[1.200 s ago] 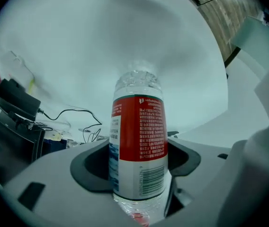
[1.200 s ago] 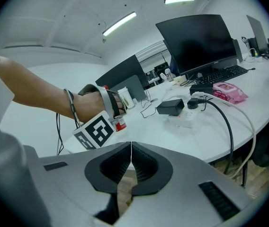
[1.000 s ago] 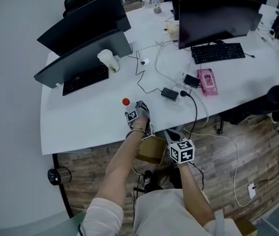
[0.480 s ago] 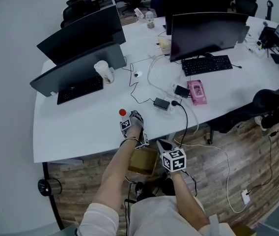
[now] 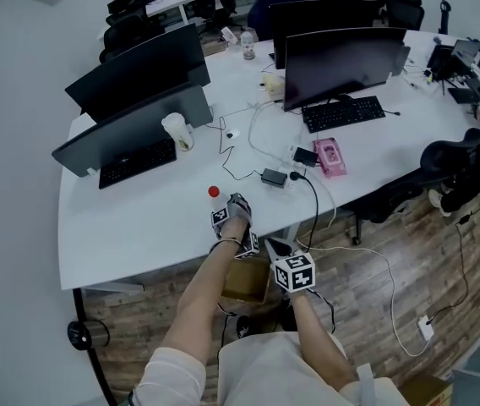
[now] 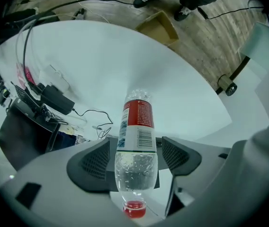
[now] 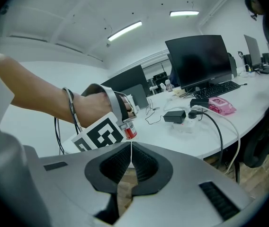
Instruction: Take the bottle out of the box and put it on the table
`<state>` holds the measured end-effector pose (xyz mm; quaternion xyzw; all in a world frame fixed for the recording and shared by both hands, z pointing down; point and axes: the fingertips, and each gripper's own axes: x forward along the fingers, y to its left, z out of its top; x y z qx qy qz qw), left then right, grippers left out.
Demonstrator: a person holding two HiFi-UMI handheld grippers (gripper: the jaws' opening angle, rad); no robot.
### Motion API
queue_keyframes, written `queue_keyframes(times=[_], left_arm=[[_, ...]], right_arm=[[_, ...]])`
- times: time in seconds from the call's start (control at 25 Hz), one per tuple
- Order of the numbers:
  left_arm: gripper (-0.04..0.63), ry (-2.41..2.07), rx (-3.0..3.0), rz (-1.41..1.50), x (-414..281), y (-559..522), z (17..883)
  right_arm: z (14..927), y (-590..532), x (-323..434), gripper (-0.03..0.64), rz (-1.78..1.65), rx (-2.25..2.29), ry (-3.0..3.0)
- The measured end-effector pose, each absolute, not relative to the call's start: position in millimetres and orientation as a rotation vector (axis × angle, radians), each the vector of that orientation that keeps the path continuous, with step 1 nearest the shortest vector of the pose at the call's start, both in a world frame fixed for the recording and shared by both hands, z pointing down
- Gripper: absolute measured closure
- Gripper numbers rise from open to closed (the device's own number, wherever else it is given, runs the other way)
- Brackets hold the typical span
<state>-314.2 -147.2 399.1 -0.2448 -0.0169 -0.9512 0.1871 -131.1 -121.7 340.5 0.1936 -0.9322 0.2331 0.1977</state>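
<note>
While looking along the left gripper (image 6: 135, 156), find the bottle (image 6: 137, 122) upright between its jaws, base down on the white table (image 6: 101, 56), red cap toward the gripper's body, red label round the middle. Read those jaws as narrowly apart: ribbed pads (image 6: 96, 162) close beside the clear upper body on both sides, a thin slit of light plainest at the pad on that view's right. From the head view, see this gripper stretched in over the table edge with the bottle at its tips. Ahead of those tips and off to the right, find a black power adapter (image 5: 271, 177), well apart from the bottle. Behind and below the left gripper, under the forearm (image 5: 210, 286), spot the cardboard box (image 5: 247, 279) on the wooden floor (image 5: 375, 294). Beside the left gripper on its right, nearer the person, see the right gripper (image 5: 275, 249), near the table edge. Read its jaws as pressed together, nothing between them. Ahead of its tips and to the left, note the left hand (image 7: 94, 105) wrapped round the other gripper
</note>
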Motion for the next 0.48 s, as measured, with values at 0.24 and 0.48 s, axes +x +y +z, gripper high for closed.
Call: queue_keyframes(times=[0.24, 0.48], left_arm=[[0.252, -0.01, -0.722, -2.608, -299, -139, 392], [0.252, 0.097, -0.815, -2.564, -287, -107, 368]], right_arm=[[327, -117, -119, 0.575, 0.656, 0.654, -2.609], [320, -107, -111, 0.575, 0.691, 0.766, -2.618]])
